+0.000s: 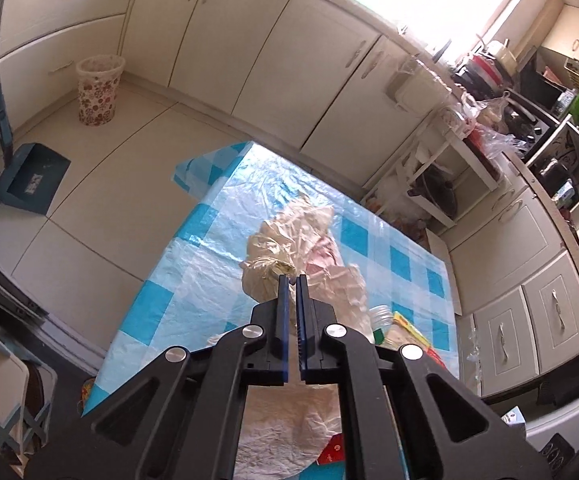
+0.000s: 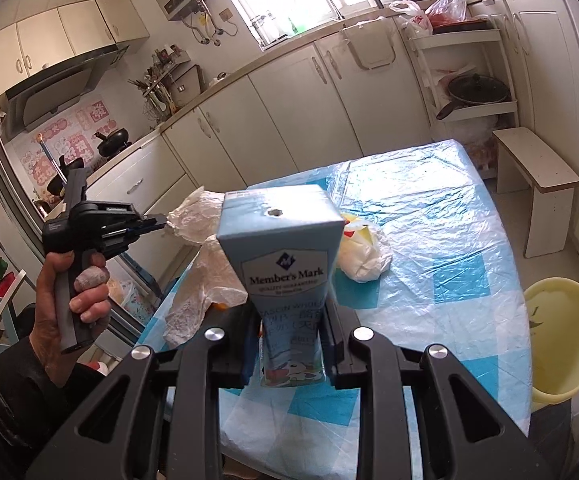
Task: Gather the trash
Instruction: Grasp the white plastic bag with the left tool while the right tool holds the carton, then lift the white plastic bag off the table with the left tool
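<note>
My left gripper (image 1: 293,280) is shut on the rim of a crumpled whitish plastic bag (image 1: 309,240) and holds it up over the blue-checked tablecloth (image 1: 193,280). From the right wrist view the left gripper (image 2: 161,222) pinches the same bag (image 2: 197,216), which hangs down to the table. My right gripper (image 2: 291,312) is shut on a blue Member's Mark milk carton (image 2: 285,240), held upright above the table (image 2: 449,240). A crumpled white and yellow wrapper (image 2: 363,256) lies on the cloth behind the carton.
A floral waste bin (image 1: 99,90) stands on the floor by the cabinets, with a blue dustpan (image 1: 33,184) nearer. A plastic bottle (image 1: 381,316) and colourful packaging (image 1: 413,334) lie on the table. A yellow basin (image 2: 561,336) and a low bench (image 2: 537,172) stand to the right.
</note>
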`<action>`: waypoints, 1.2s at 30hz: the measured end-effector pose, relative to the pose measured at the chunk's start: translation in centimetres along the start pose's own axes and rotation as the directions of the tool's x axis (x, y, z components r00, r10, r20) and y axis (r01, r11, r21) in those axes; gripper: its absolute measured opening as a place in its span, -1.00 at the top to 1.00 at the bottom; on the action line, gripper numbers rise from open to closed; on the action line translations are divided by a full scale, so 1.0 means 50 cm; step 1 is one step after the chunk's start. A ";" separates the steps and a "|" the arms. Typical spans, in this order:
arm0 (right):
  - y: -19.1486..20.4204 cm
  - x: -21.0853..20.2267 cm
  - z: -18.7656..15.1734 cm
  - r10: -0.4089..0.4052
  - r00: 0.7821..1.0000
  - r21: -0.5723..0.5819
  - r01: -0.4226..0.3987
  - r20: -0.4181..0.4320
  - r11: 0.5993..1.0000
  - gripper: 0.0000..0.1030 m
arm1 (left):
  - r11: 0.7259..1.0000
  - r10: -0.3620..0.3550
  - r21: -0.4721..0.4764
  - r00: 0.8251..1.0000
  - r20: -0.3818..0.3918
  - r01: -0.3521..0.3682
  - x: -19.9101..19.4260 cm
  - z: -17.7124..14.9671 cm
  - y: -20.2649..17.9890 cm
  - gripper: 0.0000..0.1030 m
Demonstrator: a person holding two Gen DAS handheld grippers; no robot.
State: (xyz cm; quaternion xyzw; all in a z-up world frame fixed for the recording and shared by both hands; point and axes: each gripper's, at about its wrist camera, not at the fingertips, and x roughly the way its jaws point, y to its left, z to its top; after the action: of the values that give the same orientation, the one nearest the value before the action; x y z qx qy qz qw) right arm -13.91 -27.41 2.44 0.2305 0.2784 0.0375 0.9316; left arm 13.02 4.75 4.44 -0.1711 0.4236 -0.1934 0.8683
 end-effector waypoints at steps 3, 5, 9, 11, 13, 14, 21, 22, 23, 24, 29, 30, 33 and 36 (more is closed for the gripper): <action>-0.027 -0.026 0.014 -0.028 0.999 0.025 0.027 0.040 0.999 0.48 | 0.997 -0.053 0.052 0.998 0.043 0.050 -0.043 -0.005 -0.037 0.98; -0.052 -0.047 0.023 -0.052 0.996 0.052 0.049 0.066 0.997 0.48 | 0.993 -0.086 0.082 0.994 0.062 0.080 -0.070 -0.010 -0.061 0.98; -0.096 -0.090 0.031 -0.088 0.990 0.112 0.076 0.107 0.991 0.48 | 0.989 -0.043 0.145 0.996 0.072 0.033 -0.087 -0.023 -0.095 0.97; -0.112 -0.104 0.029 -0.098 0.988 0.137 0.082 0.115 0.987 0.48 | 0.996 0.026 0.088 0.999 0.024 -0.028 -0.060 -0.009 -0.065 0.61; -0.117 -0.109 0.031 -0.097 0.988 0.155 0.078 0.117 0.985 0.47 | 0.997 0.071 -0.017 0.996 -0.051 -0.072 -0.016 0.006 -0.009 -0.44; -0.118 -0.109 0.030 -0.093 0.989 0.160 0.074 0.116 0.984 0.47 | 0.991 0.112 -0.067 0.991 -0.068 -0.117 0.005 0.009 0.023 -0.57; -0.110 -0.090 0.030 -0.071 0.993 0.145 0.057 0.094 0.988 0.47 | 0.967 0.163 -0.143 0.946 -0.280 -0.209 0.144 0.005 0.102 -0.66; -0.109 -0.087 0.029 -0.071 0.994 0.141 0.057 0.089 0.988 0.47 | 0.966 0.150 -0.163 0.945 -0.290 -0.203 0.156 0.004 0.106 -0.66; -0.109 -0.085 0.028 -0.070 0.994 0.138 0.058 0.085 0.989 0.47 | 0.965 0.139 -0.176 0.946 -0.294 -0.197 0.164 0.001 0.106 -0.66; -0.108 -0.080 0.026 -0.072 0.994 0.135 0.061 0.078 0.989 0.47 | 0.964 0.124 -0.190 0.948 -0.292 -0.184 0.170 0.000 0.106 -0.65; -0.110 -0.068 0.023 -0.075 0.996 0.134 0.067 0.056 0.989 0.47 | 0.960 0.051 -0.253 0.961 -0.273 -0.123 0.196 0.005 0.112 0.30; -0.110 -0.067 0.023 -0.075 0.996 0.134 0.067 0.055 0.989 0.47 | 0.957 0.062 -0.258 0.964 -0.259 -0.131 0.195 0.006 0.113 0.33; -0.109 -0.068 0.022 -0.075 0.995 0.133 0.067 0.058 0.989 0.47 | 0.958 0.068 -0.258 0.975 -0.213 -0.123 0.175 0.015 0.105 0.35; -0.114 -0.076 0.027 -0.083 0.994 0.131 0.073 0.071 0.989 0.47 | 0.970 0.061 -0.226 0.989 -0.137 -0.091 0.130 0.027 0.081 0.35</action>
State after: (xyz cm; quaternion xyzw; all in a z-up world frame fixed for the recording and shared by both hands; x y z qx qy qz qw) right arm -16.73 -33.78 2.82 0.2803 0.2535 -0.0259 0.9255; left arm 18.58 5.31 -0.99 -0.2421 0.5046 -0.1198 0.8200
